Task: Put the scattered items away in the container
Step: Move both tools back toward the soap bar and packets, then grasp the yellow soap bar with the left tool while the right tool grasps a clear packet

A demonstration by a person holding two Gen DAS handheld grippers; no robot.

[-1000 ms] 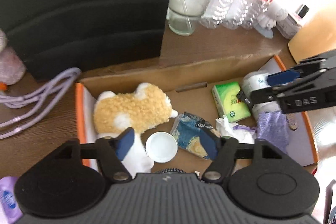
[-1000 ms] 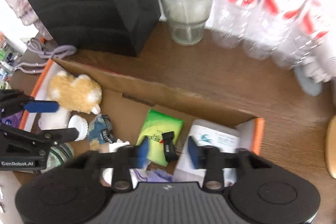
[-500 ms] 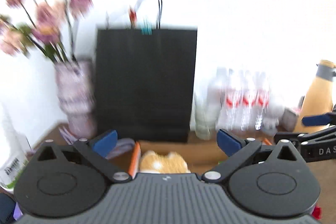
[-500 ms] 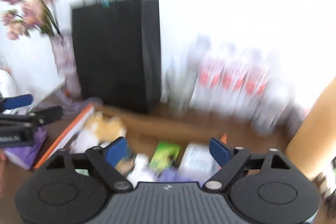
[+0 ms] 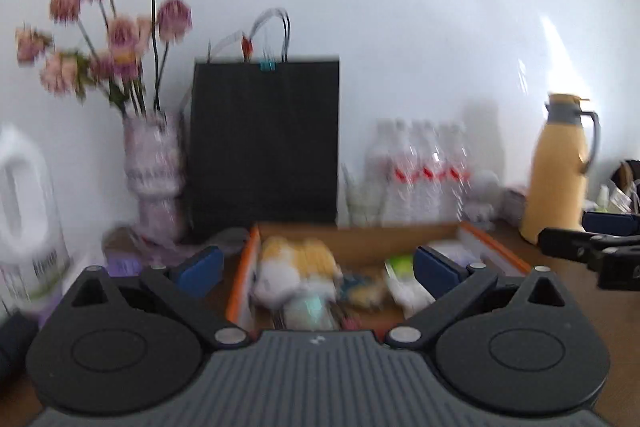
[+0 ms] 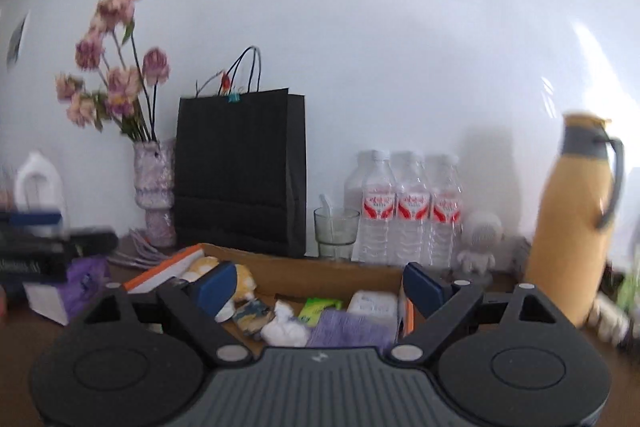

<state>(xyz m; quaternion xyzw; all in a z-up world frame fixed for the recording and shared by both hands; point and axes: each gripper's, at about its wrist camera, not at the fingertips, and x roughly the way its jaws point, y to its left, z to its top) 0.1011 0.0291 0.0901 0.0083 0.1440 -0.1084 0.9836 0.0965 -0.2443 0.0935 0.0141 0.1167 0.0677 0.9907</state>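
Showing only rightward: glass [image 6: 336, 231] beside bottles [image 6: 408, 215].

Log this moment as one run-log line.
left gripper: open, empty | right gripper: open, empty | orange-edged cardboard box: holds yellow plush toy, green packet

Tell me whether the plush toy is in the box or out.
In. The plush toy lies inside the cardboard box, at its left end beside the orange edge.

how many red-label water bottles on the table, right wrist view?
3 clear: water bottles side by side right of the glass. A fourth seems to stand behind the leftmost, mostly hidden.
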